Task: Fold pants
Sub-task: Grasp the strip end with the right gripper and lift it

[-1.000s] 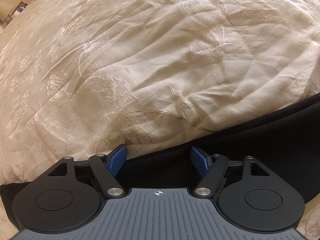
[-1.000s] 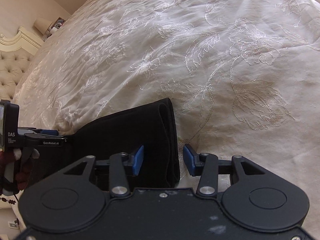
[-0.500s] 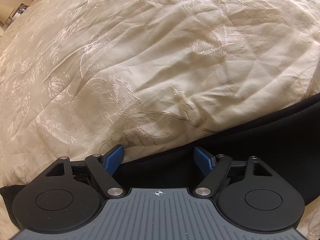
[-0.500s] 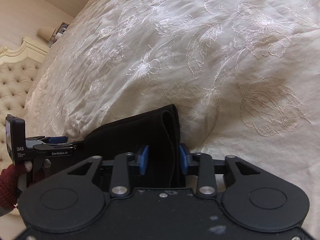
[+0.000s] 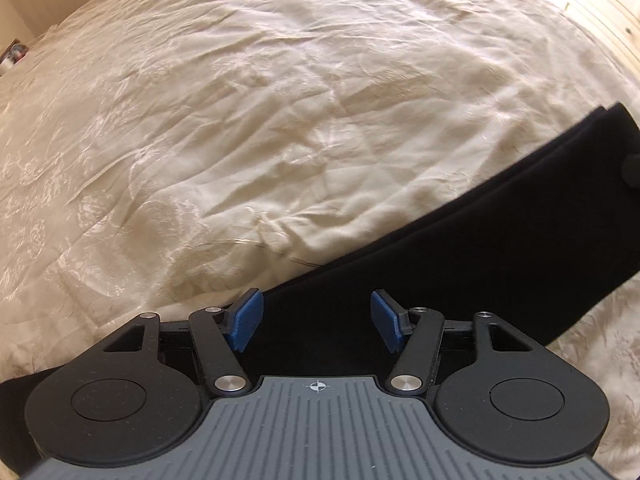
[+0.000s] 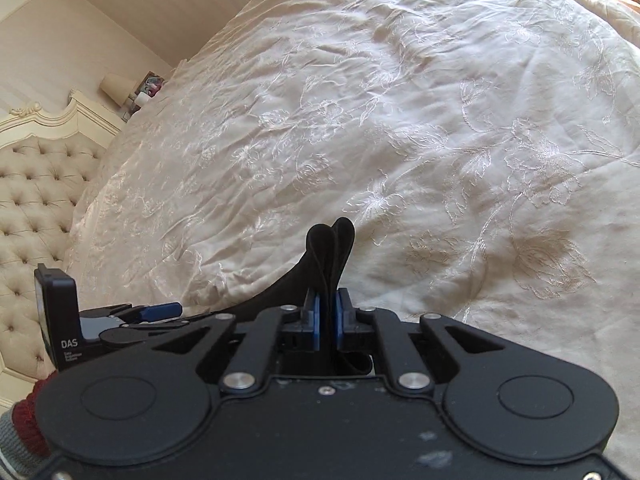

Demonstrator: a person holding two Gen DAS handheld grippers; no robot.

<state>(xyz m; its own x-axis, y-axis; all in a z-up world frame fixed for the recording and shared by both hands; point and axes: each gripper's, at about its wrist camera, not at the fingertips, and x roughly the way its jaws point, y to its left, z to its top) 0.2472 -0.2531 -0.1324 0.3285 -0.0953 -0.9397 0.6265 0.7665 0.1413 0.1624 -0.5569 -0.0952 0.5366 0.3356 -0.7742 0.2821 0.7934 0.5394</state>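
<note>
Our right tongs [image 6: 328, 320] sit at the lower centre of the right wrist view, their blue pads pressed together on a bunched end of the black pants [image 6: 331, 252], which pokes up above them in two rounded folds. Our left tongs [image 5: 316, 320] appear at the bottom centre of the left wrist view, spread wide and holding nothing, with the pants [image 5: 460, 256] running beneath and between the pads as a long dark band that stretches to the right edge of the frame. Everything lies on a bed covered by a cream bedspread [image 5: 260, 120] embroidered with flowers; a tufted headboard [image 6: 36, 200] fills the left side of the right wrist view. We judge the fold is only starting, since just one end is gripped. The risk we see is that lifting with one end held lets the free length drag and twist across the slippery bedspread, misaligning the layers. The stacked layers could also separate if the left tongs catch only the top one, and the bedspread itself might be pinched along with the cloth.
</note>
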